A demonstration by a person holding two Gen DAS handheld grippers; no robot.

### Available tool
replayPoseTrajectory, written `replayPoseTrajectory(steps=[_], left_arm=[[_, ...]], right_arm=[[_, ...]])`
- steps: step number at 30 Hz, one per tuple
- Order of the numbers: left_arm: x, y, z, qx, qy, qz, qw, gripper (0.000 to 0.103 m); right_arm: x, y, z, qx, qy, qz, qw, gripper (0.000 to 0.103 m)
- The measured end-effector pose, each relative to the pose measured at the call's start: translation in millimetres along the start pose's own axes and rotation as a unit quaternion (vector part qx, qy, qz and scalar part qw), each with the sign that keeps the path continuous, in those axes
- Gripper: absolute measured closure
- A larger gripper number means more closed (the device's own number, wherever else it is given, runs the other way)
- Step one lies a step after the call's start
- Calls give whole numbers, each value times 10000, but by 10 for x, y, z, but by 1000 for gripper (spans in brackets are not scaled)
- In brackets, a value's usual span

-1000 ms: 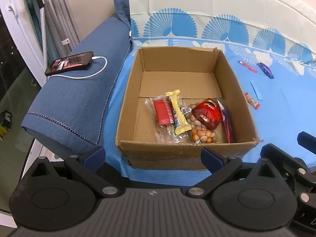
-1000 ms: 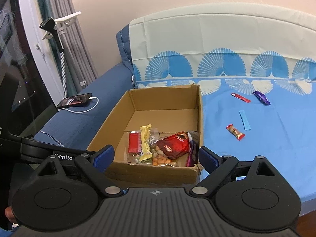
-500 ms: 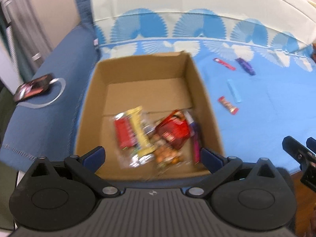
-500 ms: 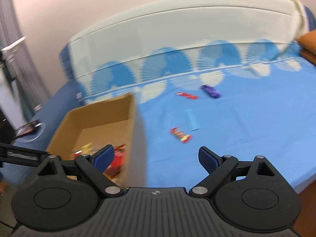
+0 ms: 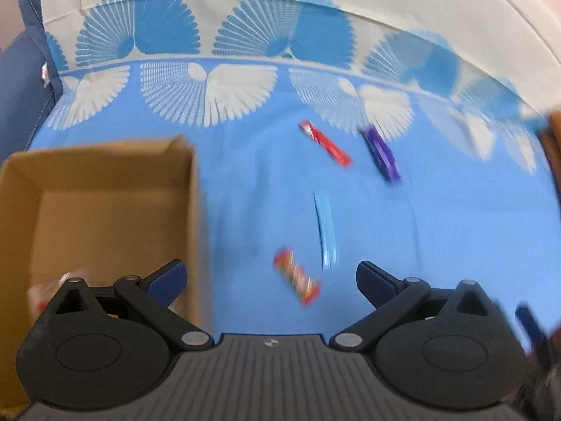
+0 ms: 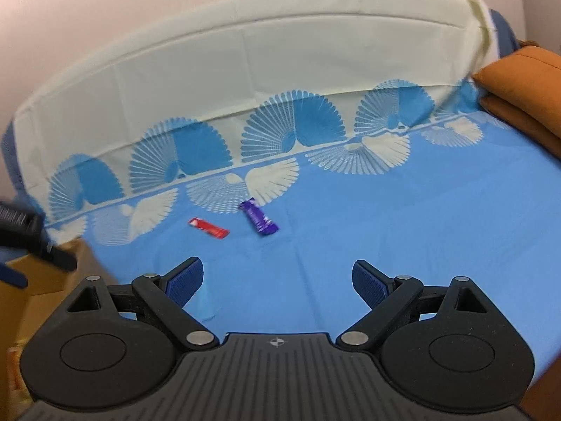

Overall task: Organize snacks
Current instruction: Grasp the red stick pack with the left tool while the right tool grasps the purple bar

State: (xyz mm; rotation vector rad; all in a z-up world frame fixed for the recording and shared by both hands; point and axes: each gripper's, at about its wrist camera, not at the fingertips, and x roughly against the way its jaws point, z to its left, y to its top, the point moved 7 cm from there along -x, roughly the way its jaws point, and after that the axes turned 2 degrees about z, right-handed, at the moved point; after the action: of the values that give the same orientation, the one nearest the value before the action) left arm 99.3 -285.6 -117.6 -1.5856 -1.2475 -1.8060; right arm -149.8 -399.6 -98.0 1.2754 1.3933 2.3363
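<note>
Since the left hand-held gripper (image 5: pixel 271 277) is spread wide with nothing in it, the red-and-orange snack bar (image 5: pixel 297 277) sits right between its fingers, long axis slanting away to the left; the cardboard box (image 5: pixel 105 182) is just to its left. From the right wrist, the right hand-held gripper (image 6: pixel 277 279) is also wide and empty, and the purple bar (image 6: pixel 258 218) and red stick (image 6: pixel 209 228) lie well ahead, so the left's nearer.

The right gripper (image 6: pixel 277 279), jaws spread wide with nothing between them, hangs over a blue cloth with fan patterns (image 6: pixel 403 231), where a slim red snack bar (image 6: pixel 209 228) lies just beside a purple-wrapped bar (image 6: pixel 258 218), with orange cushions (image 6: pixel 526 80) at far right.
</note>
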Motion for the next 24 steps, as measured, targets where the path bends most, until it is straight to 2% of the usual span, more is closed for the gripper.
replayPoseTrajectory(steps=[5,7,12,16,18,19,21,24], left_arm=[[-828,672,-198,317,167,154,9992,0],[-1156,887,-268,438,103,273,9986,0],[-1854,1201,-426,739,-43,533,9958,0],[-2165,1375,-627,730,-293,493,9957,0],[-2369,1375,-701,584,-292,733,9952,0],[-2443,1355,-695,530,-217,831,9949,0],[-2414,1365,-711,411,-56,585,9974,0],[-2424,1367,-698,380,26,593,9975,0]], right_arm=[[-998,208,21,454,141,149,9988,10],[-1470,263,69,740,191,288,9967,10],[-2384,316,212,886,426,607,9933,10],[-2812,311,344,1007,535,689,9911,9],[-2998,265,375,1168,396,776,9893,6],[-3077,229,369,1200,351,844,9886,0],[-3095,185,387,1480,273,556,9870,0],[-3086,178,367,1480,333,393,9877,0]])
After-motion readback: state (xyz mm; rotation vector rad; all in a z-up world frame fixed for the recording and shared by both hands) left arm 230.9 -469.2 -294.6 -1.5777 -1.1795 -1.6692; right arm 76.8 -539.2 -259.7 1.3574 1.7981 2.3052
